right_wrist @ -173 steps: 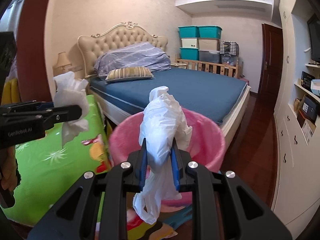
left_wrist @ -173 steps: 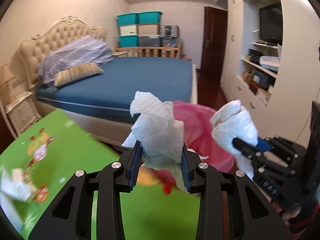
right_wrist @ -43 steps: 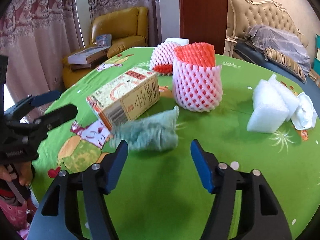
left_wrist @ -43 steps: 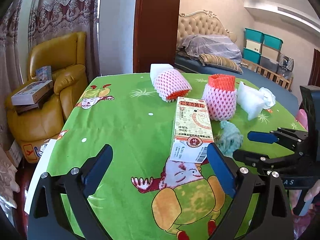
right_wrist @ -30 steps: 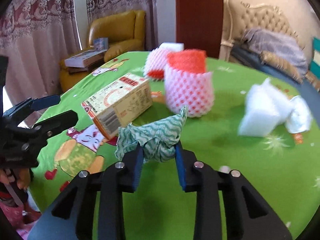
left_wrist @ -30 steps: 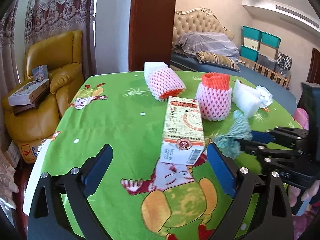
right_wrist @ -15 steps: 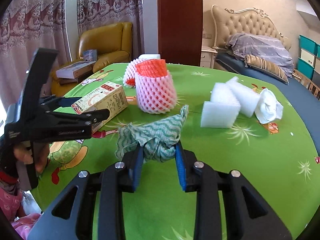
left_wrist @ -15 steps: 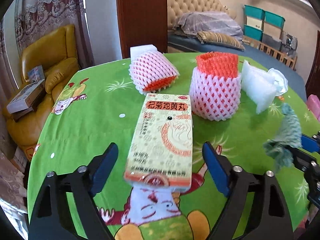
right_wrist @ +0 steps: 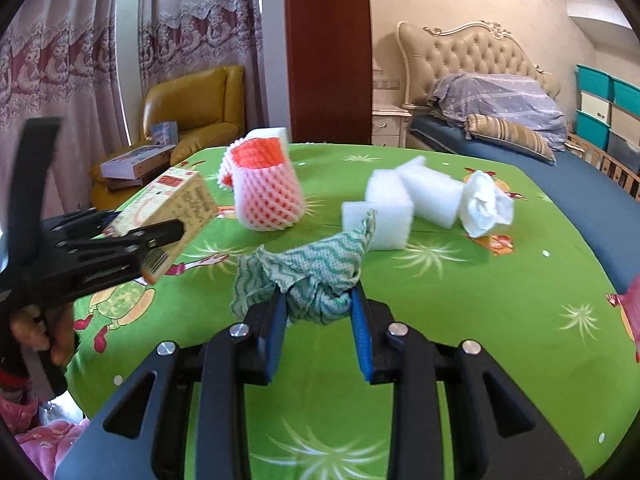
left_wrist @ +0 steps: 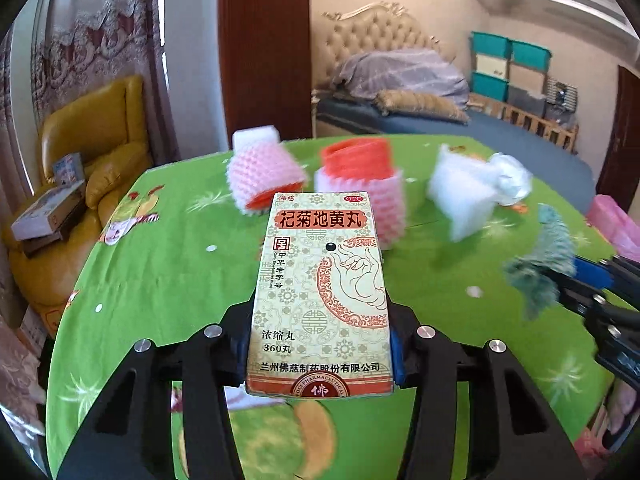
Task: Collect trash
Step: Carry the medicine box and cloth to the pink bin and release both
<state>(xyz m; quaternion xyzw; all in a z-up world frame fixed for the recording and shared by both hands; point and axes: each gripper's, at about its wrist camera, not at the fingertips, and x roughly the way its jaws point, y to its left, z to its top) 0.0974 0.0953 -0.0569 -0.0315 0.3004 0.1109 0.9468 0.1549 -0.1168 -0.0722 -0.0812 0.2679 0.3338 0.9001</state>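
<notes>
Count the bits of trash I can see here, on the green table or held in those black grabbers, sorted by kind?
Foam fruit nets: 2
White foam blocks: 3
Crumpled white wrapper: 1
Medicine box: 1
Green rag: 1
Total: 8

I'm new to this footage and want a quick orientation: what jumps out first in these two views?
A cream medicine box fills the left wrist view, clamped in the left gripper, whose jaws have just been closing. The right gripper pinches a crumpled green cloth above the bright green tablecloth, where pink foam nets and white foam blocks lie.
</notes>
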